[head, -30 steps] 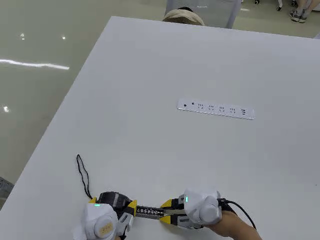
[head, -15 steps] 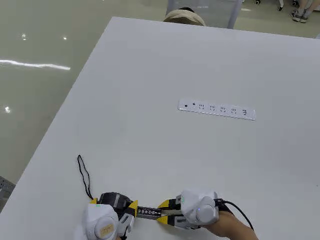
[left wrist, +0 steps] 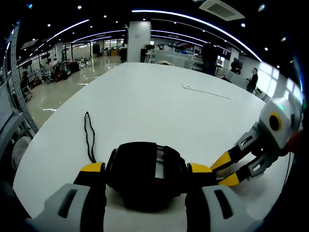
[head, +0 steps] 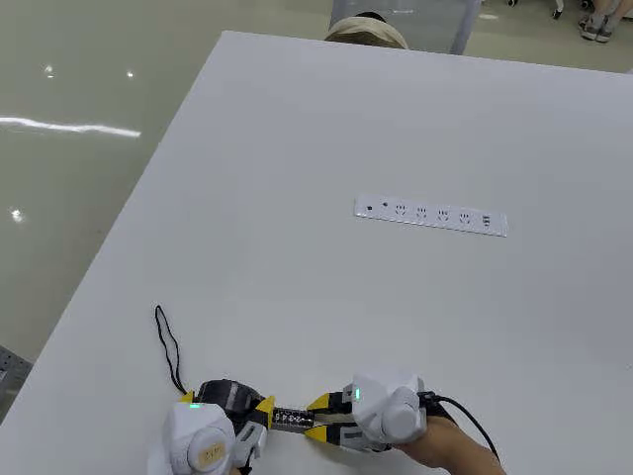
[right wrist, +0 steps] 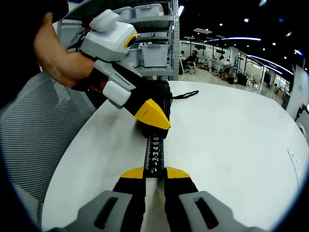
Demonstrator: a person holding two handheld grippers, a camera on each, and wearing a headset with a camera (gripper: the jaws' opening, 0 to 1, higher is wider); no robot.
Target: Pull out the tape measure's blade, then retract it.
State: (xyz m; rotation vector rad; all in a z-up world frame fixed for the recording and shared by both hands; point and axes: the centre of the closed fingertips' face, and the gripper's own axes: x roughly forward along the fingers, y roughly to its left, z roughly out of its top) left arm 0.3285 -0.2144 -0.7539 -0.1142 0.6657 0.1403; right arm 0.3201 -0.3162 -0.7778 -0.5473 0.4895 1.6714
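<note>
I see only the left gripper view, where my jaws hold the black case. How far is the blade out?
Observer: Only a short stretch of blade is out of the case. The right gripper view shows its digits 2 to 6.
Operator: Is anything gripping its end?
Observer: Yes, the right gripper is shut on the blade's end.
</note>
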